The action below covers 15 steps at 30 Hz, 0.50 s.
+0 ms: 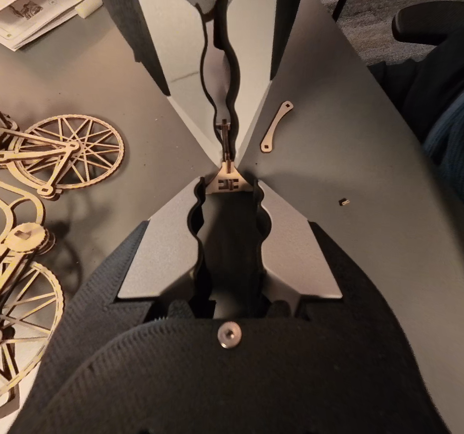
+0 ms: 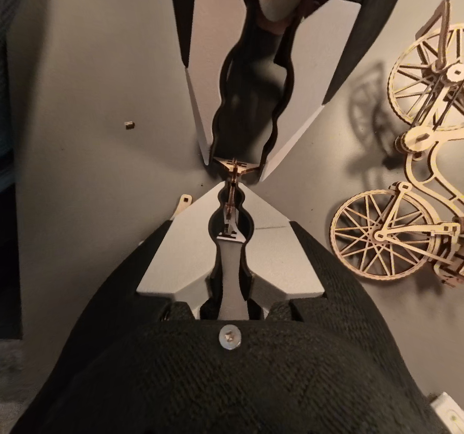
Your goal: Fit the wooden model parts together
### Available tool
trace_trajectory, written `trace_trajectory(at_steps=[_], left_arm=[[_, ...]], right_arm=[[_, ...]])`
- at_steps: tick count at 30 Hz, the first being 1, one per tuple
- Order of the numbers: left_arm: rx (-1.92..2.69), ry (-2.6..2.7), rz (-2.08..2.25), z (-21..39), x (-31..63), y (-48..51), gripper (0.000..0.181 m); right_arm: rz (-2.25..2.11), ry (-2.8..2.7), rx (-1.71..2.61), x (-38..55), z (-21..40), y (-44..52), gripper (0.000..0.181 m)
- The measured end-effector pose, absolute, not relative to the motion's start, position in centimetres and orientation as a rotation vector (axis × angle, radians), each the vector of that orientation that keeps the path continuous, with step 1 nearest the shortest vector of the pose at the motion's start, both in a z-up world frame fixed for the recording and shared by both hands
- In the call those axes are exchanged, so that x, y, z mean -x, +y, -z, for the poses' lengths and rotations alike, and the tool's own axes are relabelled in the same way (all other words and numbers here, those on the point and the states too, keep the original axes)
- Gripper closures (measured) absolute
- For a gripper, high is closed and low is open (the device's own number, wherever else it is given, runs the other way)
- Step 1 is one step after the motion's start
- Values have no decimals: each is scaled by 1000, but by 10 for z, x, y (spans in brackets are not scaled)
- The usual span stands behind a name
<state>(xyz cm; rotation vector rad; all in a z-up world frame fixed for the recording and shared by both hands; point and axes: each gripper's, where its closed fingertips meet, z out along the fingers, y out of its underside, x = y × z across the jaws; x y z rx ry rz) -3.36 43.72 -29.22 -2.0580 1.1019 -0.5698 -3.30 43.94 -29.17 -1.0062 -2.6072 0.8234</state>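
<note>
- The grey table carried everything, and the two grippers met nose to nose above its middle.
- A wooden bicycle model, mostly built, lay flat on the table, well apart from the join and on the left gripper's left side.
- The left gripper was clamped on a flat, roughly triangular wooden plate, pinched by its side edges between the fingertips, slotted face towards the camera.
- The right gripper was closed almost fully on a thin wooden strut, held edge-on so that its tip reached the plate's central slot.
- A curved wooden link with a square hole at each end lay loose on the table just beside the right gripper's fingers.
- A tiny dark wooden block sat alone, well apart from the rest.
- The strut's tip appeared to be entering the plate; how deeply it sat could not be told.
- To finish this step well, I judged, the strut should stay square to the plate and be pushed straight along its own length, with the left gripper bracing firmly. Any twist could snap the thin tab or skew the plate in its narrow hold.
</note>
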Motion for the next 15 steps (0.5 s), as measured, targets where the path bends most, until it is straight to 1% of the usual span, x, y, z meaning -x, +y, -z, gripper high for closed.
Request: trace_trajectory(at_steps=[7, 15], left_arm=[[2059, 1090, 548, 292, 34, 438, 142], [2072, 1066, 548, 292, 35, 439, 142]], right_arm=[[-822, -2636, 949, 33, 292, 441, 180], [-864, -2631, 1025, 36, 290, 439, 180]])
